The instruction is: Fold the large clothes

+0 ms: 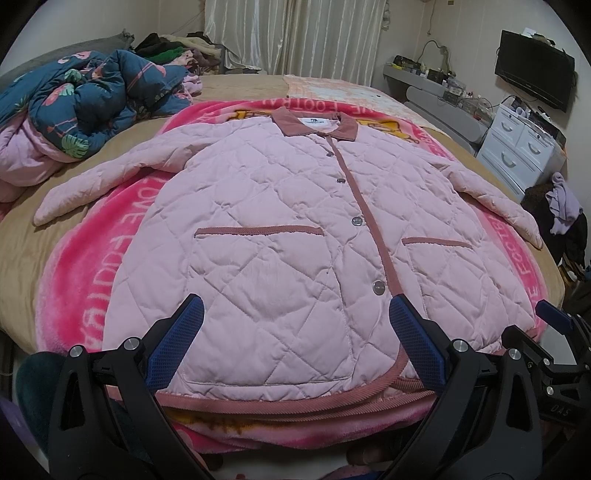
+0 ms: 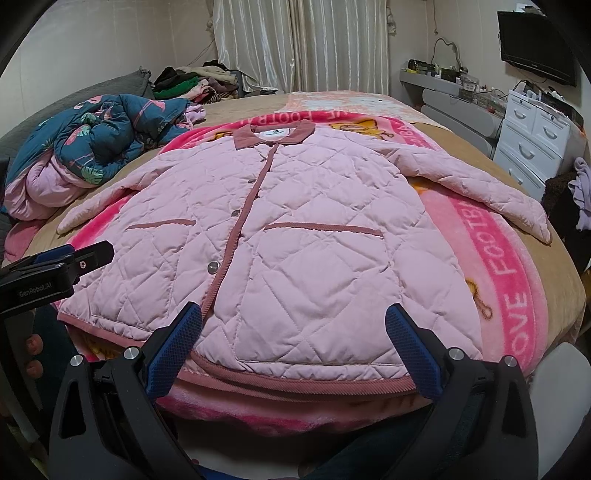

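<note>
Lying flat and buttoned on a pink blanket (image 1: 122,236) across the bed (image 1: 22,266), the jacket (image 1: 280,221) faces curtains (image 1: 291,33) and a dresser (image 1: 517,144), while the left gripper (image 1: 295,325) and right gripper (image 2: 293,325) hover released above its hem.

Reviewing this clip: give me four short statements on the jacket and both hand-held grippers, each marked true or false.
1. The jacket lies front up, sleeves spread. True.
2. The left hand-held gripper is clamped on the hem. False: it is open and holds nothing.
3. The jacket lies on a pink blanket. True.
4. The right hand-held gripper grips a sleeve. False: it is open near the hem, holding nothing.
</note>
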Demonstrator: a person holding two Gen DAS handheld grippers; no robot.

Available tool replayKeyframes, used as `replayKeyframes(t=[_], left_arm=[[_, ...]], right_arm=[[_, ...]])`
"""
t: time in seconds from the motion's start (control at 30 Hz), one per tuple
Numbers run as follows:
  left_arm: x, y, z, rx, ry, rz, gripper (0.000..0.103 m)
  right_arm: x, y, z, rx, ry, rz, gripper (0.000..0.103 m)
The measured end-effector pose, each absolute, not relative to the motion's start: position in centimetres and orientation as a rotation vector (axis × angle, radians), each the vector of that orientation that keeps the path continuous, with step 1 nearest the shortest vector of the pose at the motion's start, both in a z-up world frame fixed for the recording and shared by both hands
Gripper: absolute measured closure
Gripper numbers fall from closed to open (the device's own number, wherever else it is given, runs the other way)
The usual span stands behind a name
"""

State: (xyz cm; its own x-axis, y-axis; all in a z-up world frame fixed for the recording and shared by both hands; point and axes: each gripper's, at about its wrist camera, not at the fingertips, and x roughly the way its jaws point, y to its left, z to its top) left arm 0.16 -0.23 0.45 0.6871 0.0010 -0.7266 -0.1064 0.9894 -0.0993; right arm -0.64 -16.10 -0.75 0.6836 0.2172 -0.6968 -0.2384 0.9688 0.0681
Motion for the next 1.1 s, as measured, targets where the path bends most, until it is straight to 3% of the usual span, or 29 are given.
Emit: replayKeyframes(t=[1.1], left_arm=[[1.3, 0.0, 0.5, -0.156, 0.83, 0.026, 0.009]], right_arm=[[-0.1, -15.2, -1.0, -0.031, 0.793, 0.258, 0.004]])
